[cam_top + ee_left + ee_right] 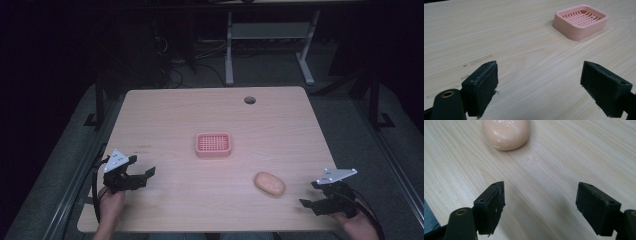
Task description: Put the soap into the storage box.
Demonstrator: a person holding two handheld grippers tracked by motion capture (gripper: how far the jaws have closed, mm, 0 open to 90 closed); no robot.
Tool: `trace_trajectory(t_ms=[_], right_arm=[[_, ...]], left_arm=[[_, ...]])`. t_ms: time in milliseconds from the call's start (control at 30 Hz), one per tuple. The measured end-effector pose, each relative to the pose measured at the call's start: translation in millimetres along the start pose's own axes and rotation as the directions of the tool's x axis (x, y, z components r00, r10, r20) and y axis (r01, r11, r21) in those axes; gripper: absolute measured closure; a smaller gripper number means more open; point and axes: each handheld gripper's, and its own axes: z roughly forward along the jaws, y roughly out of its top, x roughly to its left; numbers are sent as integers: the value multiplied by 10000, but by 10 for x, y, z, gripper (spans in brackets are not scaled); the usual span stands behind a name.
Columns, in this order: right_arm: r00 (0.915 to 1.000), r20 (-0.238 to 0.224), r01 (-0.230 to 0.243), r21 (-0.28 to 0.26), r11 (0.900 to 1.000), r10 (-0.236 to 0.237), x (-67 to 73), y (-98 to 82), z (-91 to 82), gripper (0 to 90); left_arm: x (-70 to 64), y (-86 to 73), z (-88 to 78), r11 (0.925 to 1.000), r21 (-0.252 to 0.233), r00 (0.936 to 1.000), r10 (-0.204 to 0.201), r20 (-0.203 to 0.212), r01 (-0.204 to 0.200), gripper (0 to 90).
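Both grippers' jaws wide apart, empty; peach soap [506, 133], perhaps, cut off above.

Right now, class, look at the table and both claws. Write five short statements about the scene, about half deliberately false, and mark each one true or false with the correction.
1. The soap lies inside the dish. False: it lies on the table, apart from the dish.
2. Both claws are open. True.
3. The right claw is nearer the soap than the left claw is. True.
4. The left claw grips the dish. False: it holds nothing.
5. The dish has a grid-patterned floor. True.
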Motion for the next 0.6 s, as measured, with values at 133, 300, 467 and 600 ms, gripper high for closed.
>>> trace_trajectory(t_ms=[133,300,467,600], right_arm=[[9999,-56,104,79,9999,-103,14,24,20,228],[9996,-139,259,96,9996,-258,48,66,29,227],[9992,-165,357,135,9993,-355,81,98,33,227],[9986,-276,459,122,9989,-456,111,146,31,227]], left_arm=[[-3,0,5,10000,-2,10000,-16,-16,16,142],[1,-2,4,10000,18,10000,-15,-30,15,142],[-3,-4,-6,10000,-50,10000,-11,9,11,143],[-4,-5,-15,10000,-3,10000,36,30,-36,143]])
